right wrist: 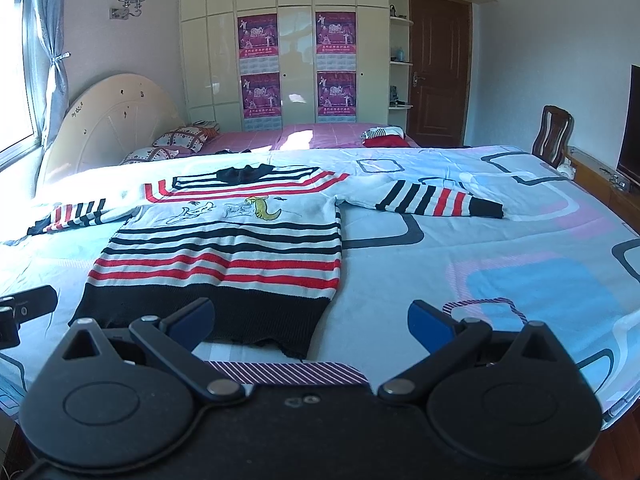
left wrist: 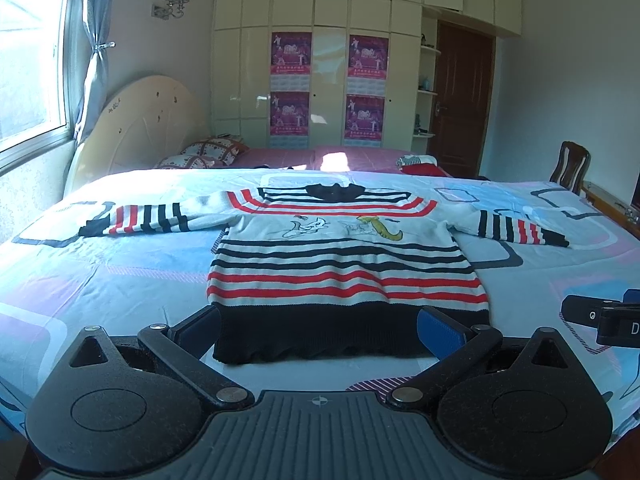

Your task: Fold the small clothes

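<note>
A small striped sweater (left wrist: 344, 264), white with black and red bands and a black hem, lies flat on the bed with both sleeves spread out; it also shows in the right wrist view (right wrist: 224, 256). My left gripper (left wrist: 320, 328) is open, its jaws standing at either side of the black hem, just in front of it. My right gripper (right wrist: 312, 320) is open and empty, in front of the hem's right corner. The right gripper's tip shows in the left wrist view (left wrist: 600, 316). The left gripper's tip shows in the right wrist view (right wrist: 28, 304).
The bed sheet (right wrist: 480, 264) is pale blue with pink and grey shapes. Beyond lie pillows (left wrist: 208, 154), a headboard (left wrist: 148, 120) and folded clothes (left wrist: 416, 164). A wooden chair (right wrist: 554, 128) and a low cabinet (right wrist: 600, 184) stand at the right. A wardrobe (left wrist: 320, 60) is behind.
</note>
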